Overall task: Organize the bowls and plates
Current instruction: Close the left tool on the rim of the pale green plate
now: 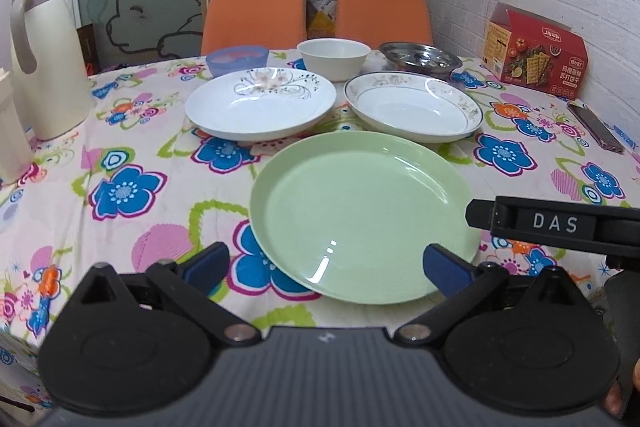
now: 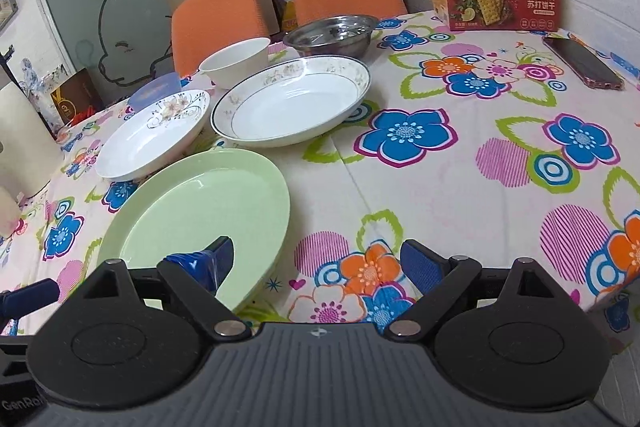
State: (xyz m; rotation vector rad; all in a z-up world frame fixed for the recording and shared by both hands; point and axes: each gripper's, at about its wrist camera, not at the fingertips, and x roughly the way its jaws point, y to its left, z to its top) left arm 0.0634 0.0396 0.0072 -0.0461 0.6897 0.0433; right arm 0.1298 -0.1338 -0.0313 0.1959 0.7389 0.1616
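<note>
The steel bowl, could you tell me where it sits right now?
The steel bowl sits at the table's far side, right of the white bowl and just behind the gold-rimmed plate; the red cracker box stands further right.

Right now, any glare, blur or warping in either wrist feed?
Left wrist: sharp; ceiling-light glare streaks on the green plate; fisheye bends the table edge, corners vignetted. Right wrist: same glare on the plate; the phone looks stretched near the rim.

Two low forward wrist views, shared green plate [image 1: 360, 211]
</note>
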